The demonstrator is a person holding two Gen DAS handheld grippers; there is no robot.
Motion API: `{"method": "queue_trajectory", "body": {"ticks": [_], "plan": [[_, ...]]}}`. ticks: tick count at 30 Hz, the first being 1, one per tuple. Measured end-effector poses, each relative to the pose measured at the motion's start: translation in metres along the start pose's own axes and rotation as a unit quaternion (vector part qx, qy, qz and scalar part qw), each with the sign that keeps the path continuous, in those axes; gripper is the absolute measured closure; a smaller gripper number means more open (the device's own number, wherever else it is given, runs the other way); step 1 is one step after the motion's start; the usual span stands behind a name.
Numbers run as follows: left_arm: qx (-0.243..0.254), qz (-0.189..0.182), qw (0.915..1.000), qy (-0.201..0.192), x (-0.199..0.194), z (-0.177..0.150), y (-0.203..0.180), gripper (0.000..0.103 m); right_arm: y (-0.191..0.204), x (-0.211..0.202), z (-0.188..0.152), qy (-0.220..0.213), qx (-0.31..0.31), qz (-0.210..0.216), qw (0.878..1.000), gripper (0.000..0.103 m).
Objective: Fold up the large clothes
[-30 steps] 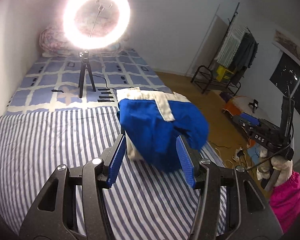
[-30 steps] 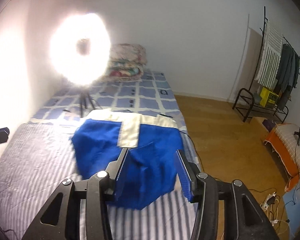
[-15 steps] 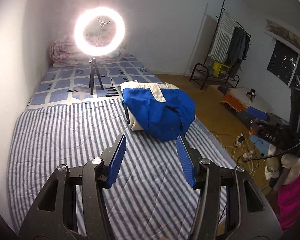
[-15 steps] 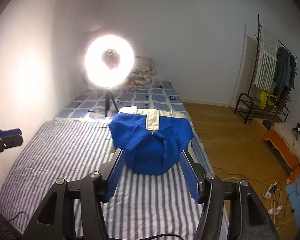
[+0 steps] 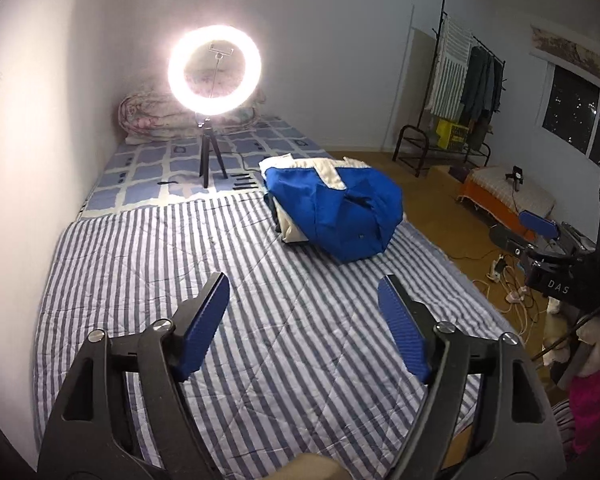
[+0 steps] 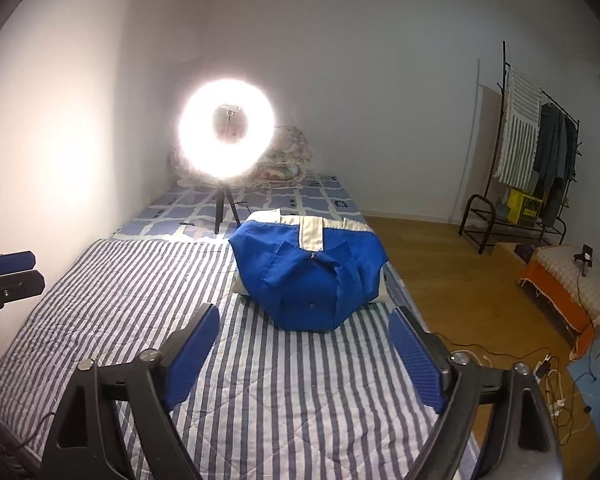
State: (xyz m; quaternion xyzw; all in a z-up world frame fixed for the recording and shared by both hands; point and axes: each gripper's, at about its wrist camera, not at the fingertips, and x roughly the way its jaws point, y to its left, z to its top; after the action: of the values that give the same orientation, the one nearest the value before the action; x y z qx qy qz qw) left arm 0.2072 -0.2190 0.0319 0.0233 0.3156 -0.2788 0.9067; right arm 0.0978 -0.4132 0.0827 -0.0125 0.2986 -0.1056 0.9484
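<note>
Garment (image 6: 308, 276) lies bundled, blue-and-cream, on striped bed cover (image 6: 140, 300), well ahead of both grippers. Left gripper (image 5: 303, 316) and right gripper (image 6: 304, 348): jaws opening, nothing between. Fold step looks finished; next move likely tidying the bundle or fetching another piece.

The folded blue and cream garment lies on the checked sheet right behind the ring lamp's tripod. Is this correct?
Not quite. The folded blue and cream garment lies on the blue-and-white striped quilt, in front of and to the right of the glowing ring lamp on its black tripod. The right wrist view shows it.
</note>
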Motion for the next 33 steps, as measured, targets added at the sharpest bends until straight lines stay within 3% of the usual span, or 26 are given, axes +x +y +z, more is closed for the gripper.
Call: {"method": "queue_trajectory", "body": {"ticks": [5, 13, 33], "plan": [[0.012, 0.017, 0.9997, 0.009, 0.009, -0.01, 0.001, 0.01, 0.004, 0.011, -0.01, 0.008, -0.001, -0.005, 1.0, 0.001], [0.016, 0.058, 0.9981, 0.016, 0.018, -0.016, 0.003, 0.001, 0.008, 0.021, -0.015, 0.005, -0.006, -0.017, 1.0, 0.0], [0.044, 0.072, 0.9964, 0.01, 0.019, -0.024, -0.007, 0.0, 0.01, 0.027, -0.023, 0.013, -0.014, -0.022, 1.0, 0.0]]}}
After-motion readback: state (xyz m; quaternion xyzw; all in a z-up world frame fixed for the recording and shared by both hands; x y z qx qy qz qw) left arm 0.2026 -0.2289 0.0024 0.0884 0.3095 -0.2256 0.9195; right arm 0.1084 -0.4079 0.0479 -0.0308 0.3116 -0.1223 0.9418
